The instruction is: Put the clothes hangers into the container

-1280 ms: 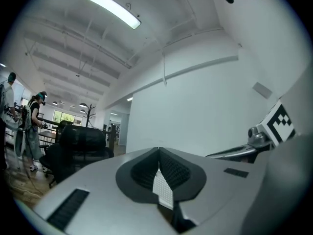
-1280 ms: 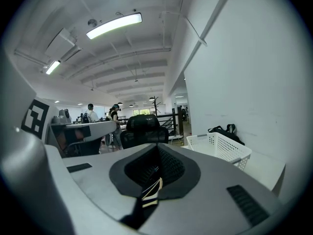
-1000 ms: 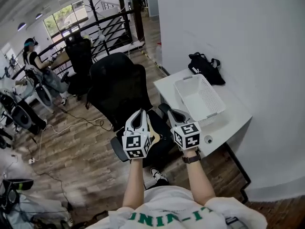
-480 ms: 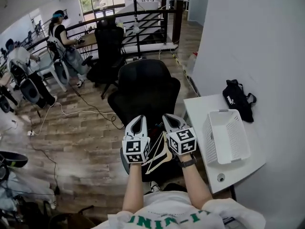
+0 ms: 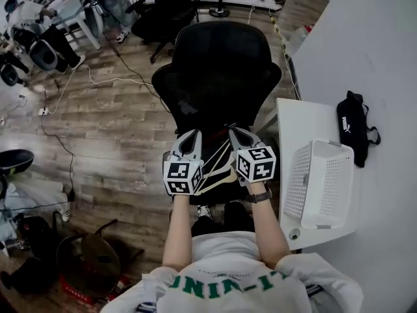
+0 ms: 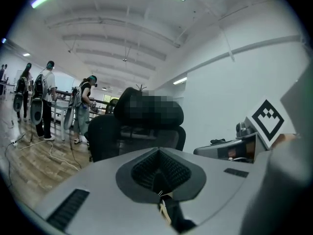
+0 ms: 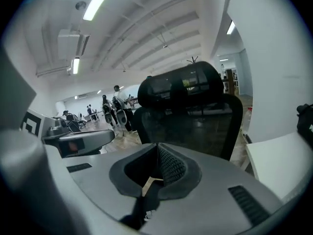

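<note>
Pale wooden clothes hangers [image 5: 218, 167] hang in a bunch between my two grippers, above the seat of a black office chair [image 5: 218, 70]. My left gripper [image 5: 189, 139] is shut, and in the left gripper view a strip of pale wood [image 6: 164, 212] sticks out below its closed jaws [image 6: 157, 175]. My right gripper [image 5: 236, 134] is shut too, with a wooden sliver [image 7: 146, 184] pinched between its pads [image 7: 157, 168]. The container, a white perforated basket [image 5: 322, 184], stands on the white table [image 5: 296, 119] to the right of both grippers.
A black bag [image 5: 357, 126] lies on the table behind the basket, against the white wall. The chair's high back stands right in front of the grippers. Cables run over the wooden floor at left, where people stand at desks farther off.
The view has swung from the table to the chair. Both grippers, with the hangers between them, have come down and now sit over the chair seat; the basket lies further right.
</note>
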The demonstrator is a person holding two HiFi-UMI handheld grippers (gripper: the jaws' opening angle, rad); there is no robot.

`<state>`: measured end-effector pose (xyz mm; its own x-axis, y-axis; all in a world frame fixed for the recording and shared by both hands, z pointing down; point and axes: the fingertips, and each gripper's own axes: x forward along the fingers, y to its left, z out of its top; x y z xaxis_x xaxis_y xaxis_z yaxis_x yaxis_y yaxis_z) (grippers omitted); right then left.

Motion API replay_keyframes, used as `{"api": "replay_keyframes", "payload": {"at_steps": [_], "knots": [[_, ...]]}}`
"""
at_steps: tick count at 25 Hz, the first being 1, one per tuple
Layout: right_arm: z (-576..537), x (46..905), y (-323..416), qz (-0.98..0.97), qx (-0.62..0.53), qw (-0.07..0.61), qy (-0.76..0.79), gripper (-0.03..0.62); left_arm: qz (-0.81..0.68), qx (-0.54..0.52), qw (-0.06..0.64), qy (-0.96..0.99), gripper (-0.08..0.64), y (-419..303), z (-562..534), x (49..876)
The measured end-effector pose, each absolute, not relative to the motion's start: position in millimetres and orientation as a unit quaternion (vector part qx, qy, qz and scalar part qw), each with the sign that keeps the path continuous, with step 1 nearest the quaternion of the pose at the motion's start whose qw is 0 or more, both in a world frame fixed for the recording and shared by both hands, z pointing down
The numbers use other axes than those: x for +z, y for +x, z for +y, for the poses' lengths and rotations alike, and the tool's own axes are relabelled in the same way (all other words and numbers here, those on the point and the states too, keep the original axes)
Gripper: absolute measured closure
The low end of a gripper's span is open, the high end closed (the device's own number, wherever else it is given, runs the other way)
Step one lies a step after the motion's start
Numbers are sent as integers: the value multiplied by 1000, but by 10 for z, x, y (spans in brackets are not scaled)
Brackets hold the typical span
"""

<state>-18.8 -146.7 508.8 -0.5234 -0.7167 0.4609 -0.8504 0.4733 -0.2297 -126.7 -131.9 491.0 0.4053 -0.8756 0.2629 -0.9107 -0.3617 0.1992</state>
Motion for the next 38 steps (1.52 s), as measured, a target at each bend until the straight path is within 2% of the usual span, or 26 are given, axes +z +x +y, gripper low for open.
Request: {"api": "replay_keyframes", "payload": {"at_steps": [4,8,11,16,18,23,28,34,35,37,38], "knots": [[-1663,5659,-116,-834,268,175,449,566,-554,68,181,810,546,-1276,-1517,5272],[-1764,6317,-29,-815,323,200,438,521,-555,82,206,802,546,-1201,-1662,5675],[-1808,6775,-85,-801,384,193,416,397,-553,104,220,797,546,-1204,-1761,6000],[-1882,7549,-27,-775,432,187,422,300,-548,123,248,790,546,-1210,-1850,6511],[-1931,7881,11,-763,452,176,428,285,-545,128,254,789,546,-1195,-1867,6685],[-2253,8634,122,-728,490,130,462,285,-545,126,262,787,546,-1150,-1991,7073],[-2551,9269,115,-705,509,114,481,285,-546,90,263,791,546,-1152,-2127,7372],[-2681,9861,105,-678,549,80,482,298,-544,105,254,793,546,-1118,-2151,7679],[-2702,9888,98,-676,552,72,483,322,-544,108,254,793,546,-1128,-2141,7695],[-2741,9863,85,-675,552,59,486,423,-546,110,253,791,546,-1161,-2111,7678],[-2748,9831,84,-675,552,55,487,437,-547,109,254,790,546,-1170,-2096,7655]]}}
